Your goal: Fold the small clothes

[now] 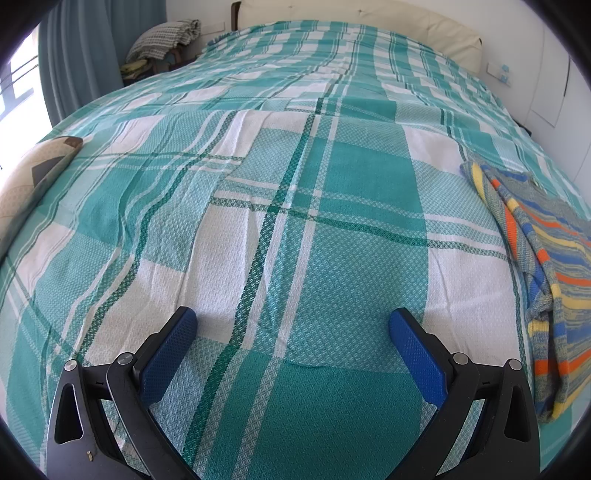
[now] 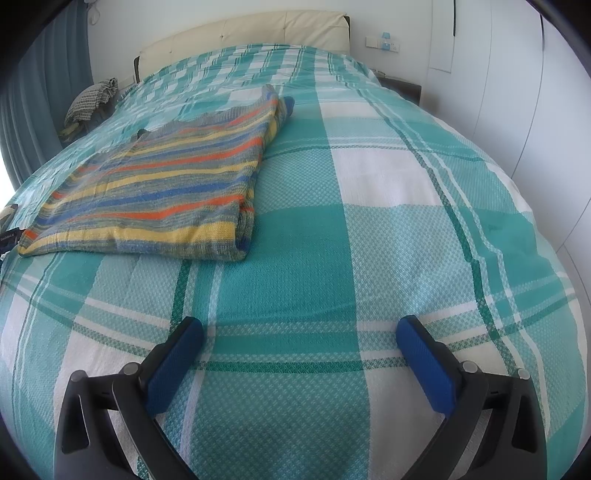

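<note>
Room: bedroom, white walls, teal curtain [image 1: 85, 55] on the window side, cream headboard [image 2: 251, 33] at the far end of the bed.
Bed: covered edge to edge with a teal and white plaid bedspread [image 1: 295, 221], pretty flat, just a few soft wrinkles.
Sweater: striped knit sweater [image 2: 162, 188], grey with orange, yellow and blue bands, lying flat on the bedspread and already folded over on itself, you can see the doubled edge along its right side.
Left tool: left tool [image 1: 293, 323] is spread wide open, blue pads well apart, nothing between them except plaid. It hangs low over the bedspread; can't tell if the tips actually touch it.
Sweater vs left tool: sweater [image 1: 546, 266] sits off to the right of this tool, near the picture's right edge, well apart from the right pad.
Right tool: right tool [image 2: 301, 330] is also wide open and holding nothing, low over the bedspread too.
Sweater vs right tool: ahead and to the left of it, near hem roughly level with a spot well beyond the left pad, clear gap of bedspread between them. So the sweater lies between the two tools, neither one touching it.
Other stuff: checked cloth [image 1: 166, 37] piled in the far left corner by the curtain, and a beige patterned pillow [image 1: 33, 181] at the left edge of the bed in the left view.
</note>
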Available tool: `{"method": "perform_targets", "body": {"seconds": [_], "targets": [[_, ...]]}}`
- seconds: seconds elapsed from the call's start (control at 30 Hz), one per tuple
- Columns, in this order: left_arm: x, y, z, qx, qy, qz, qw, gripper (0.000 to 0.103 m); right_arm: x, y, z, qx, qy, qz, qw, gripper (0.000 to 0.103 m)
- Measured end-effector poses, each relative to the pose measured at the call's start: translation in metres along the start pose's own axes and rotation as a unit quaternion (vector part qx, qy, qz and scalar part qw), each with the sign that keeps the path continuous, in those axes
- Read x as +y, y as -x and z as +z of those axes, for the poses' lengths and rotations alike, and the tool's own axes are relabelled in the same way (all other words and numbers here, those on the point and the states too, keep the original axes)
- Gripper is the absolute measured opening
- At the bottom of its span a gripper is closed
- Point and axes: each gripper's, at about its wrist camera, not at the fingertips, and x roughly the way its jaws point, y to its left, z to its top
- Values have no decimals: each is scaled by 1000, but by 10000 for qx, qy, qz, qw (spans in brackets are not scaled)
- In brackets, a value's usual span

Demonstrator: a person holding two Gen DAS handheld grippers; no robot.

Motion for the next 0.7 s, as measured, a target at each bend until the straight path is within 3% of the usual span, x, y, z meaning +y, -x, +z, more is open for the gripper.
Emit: {"method": "perform_targets", "body": {"seconds": [0.7], "targets": [[1,0,1,-4,1,4,10000,103,-1,0,1,7,-26,35,10000,103]]}}
